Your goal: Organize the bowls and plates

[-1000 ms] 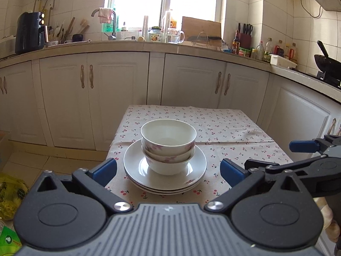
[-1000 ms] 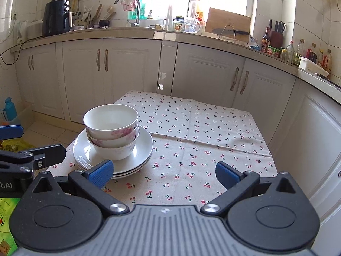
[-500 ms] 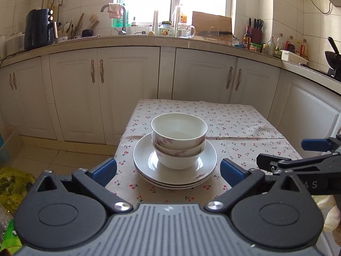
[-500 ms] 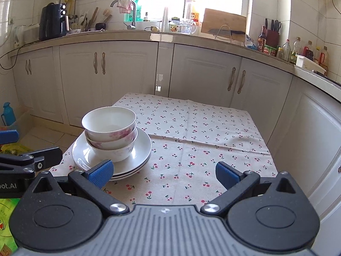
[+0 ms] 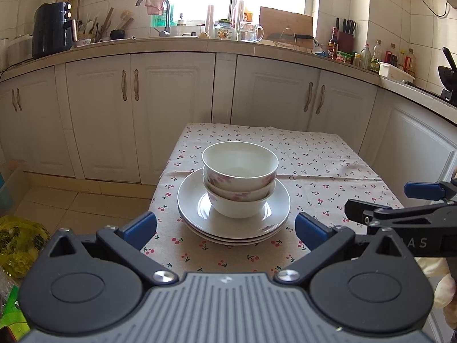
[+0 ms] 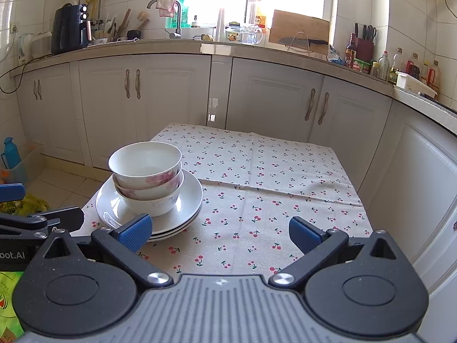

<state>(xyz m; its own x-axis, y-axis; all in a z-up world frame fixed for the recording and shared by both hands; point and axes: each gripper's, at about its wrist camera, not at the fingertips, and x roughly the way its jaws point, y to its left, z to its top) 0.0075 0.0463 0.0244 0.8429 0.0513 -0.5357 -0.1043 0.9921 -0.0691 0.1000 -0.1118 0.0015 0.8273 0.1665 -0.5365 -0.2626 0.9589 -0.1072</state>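
In the left wrist view, a yellow bag [image 5: 17, 237] lies on the floor at the lower left edge. The left claw [image 5: 225, 228] fills the bottom of the frame, its blue pads wide apart and holding nothing. Just above the gap between the pads, in the centre of the frame, sit the plates [image 5: 234, 220], stacked on the cherry-print cloth [image 5: 314, 160] that covers the counter. The bowls [image 5: 240, 180] are nested upright, one in the other, on the top plate. At the right edge the right claw [image 5: 400, 200] reaches in from the side, beside the plates but apart from them; its pads stand apart too.

In the right wrist view, the left claw [image 6: 28, 205] shows at the left edge, with one blue pad above a black finger. The plates [image 6: 148, 203] and bowls [image 6: 147, 177] are left of centre, near the cloth's left edge. The right claw [image 6: 221, 233] spans the bottom of the frame, wide apart and empty; its left pad overlaps the near rim of the plates in the picture, though I cannot tell whether it touches them. The cloth [image 6: 271, 177] stretches to the right. White cabinets [image 6: 271, 103] run across the upper half of the frame.
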